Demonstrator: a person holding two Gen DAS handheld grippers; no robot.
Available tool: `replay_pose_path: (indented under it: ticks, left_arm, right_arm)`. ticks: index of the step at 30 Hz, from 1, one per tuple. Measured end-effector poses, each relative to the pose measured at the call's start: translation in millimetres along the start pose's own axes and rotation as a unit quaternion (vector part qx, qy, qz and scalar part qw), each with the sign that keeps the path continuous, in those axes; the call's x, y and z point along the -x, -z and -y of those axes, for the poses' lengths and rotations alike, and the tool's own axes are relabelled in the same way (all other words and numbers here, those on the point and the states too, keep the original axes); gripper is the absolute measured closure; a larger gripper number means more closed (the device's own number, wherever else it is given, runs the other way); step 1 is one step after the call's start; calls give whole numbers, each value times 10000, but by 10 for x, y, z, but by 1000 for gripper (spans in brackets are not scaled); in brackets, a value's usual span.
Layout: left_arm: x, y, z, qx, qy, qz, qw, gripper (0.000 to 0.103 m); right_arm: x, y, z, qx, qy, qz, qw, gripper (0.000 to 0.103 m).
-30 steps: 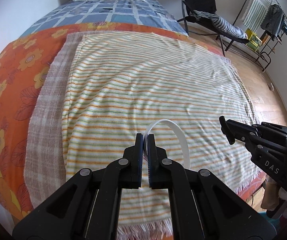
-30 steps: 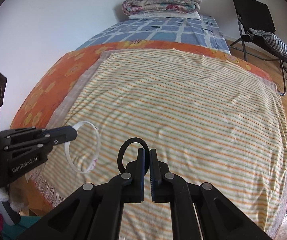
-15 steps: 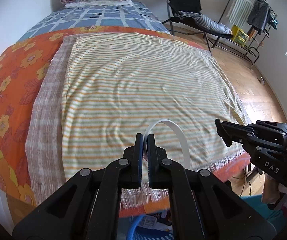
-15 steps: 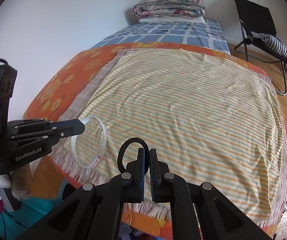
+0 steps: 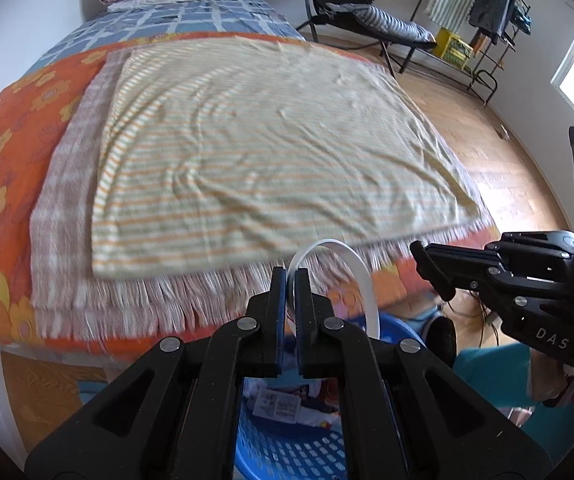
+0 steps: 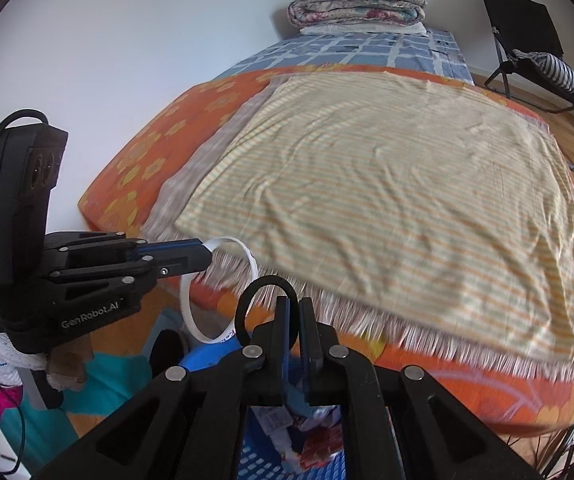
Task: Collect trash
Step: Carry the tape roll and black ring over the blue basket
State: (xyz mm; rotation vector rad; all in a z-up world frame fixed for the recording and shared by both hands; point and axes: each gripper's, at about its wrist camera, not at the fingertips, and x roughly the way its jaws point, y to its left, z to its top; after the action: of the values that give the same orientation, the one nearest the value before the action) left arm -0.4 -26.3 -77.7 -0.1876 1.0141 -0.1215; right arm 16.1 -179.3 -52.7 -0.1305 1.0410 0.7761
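A white ring (image 5: 361,276) is pinched in the left gripper (image 5: 291,276) and a black ring (image 6: 265,312) in the right gripper (image 6: 294,306), both hanging over a blue basket (image 5: 287,452) of wrappers below the bed's (image 5: 3,160) near fringed edge.

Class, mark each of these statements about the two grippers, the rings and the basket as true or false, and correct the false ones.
1. The left gripper is shut on a white ring. True.
2. The right gripper holds a red ring. False: its ring is the black ring.
3. A blue basket with packaging inside sits below the grippers. True.
4. The striped blanket lies on the floor. False: it is spread on the bed.
5. Both rings are lying on the blanket. False: each is gripped in the air near the bed's edge.
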Motion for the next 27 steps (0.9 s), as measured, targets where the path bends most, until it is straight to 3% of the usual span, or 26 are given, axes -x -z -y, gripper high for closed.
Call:
replay_pose_path:
  ticks: [12, 27]
  left_arm:
    - [-86, 605, 77, -37, 124, -361, 9993, 101]
    - [-217, 947, 103, -35, 156, -701, 9974, 101]
  right_arm:
    - [-14, 534, -67, -21, -46, -285, 9996, 101]
    - [-177, 921, -39, -173, -92, -687, 9974, 101]
